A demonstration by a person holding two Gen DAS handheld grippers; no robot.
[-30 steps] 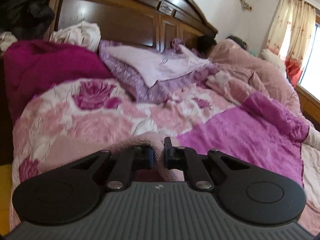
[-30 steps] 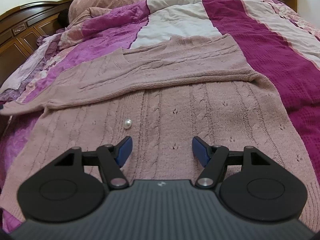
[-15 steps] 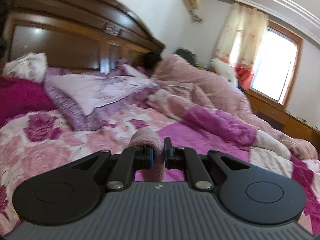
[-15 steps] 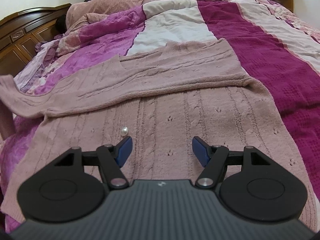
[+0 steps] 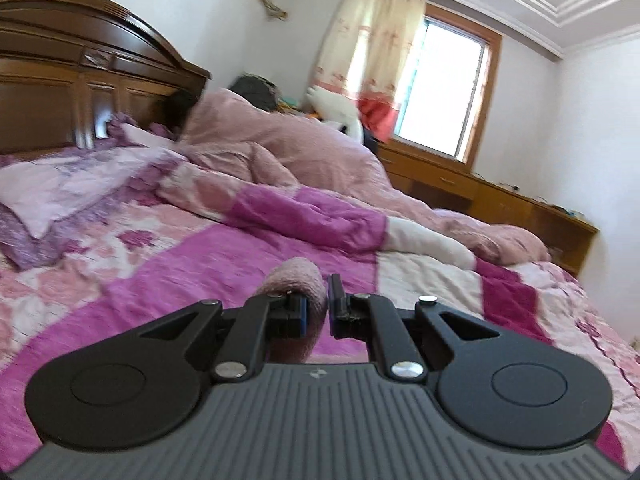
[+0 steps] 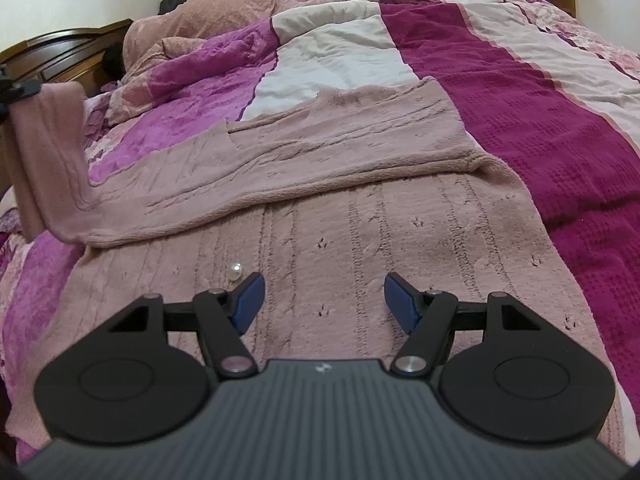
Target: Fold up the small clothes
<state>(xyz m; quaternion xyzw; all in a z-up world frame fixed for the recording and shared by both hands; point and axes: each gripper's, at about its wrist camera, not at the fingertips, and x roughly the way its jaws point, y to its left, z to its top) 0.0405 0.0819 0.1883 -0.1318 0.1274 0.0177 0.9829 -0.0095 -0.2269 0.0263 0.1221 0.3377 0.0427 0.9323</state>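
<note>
The right tool [image 6: 322, 298] hovers with its blue pads spread wide over a pink knit sweater [image 6: 360, 240] lying flat on the bed [image 6: 540, 120]. A pearl button [image 6: 235, 271] sits beside the left pad. One sleeve [image 6: 48, 152] rises at far left, apparently pinched by the left tool [image 6: 14, 92].

Each hand-held gripper, left [image 5: 317, 309] and right [image 6: 324, 300], has a ribbed dark grey body with a small pale logo, two round black discs, and black linkage arms pinned with silver screws. The right's fingers [image 6: 249, 298] carry blue pads; the left's seem likewise blue.
</note>
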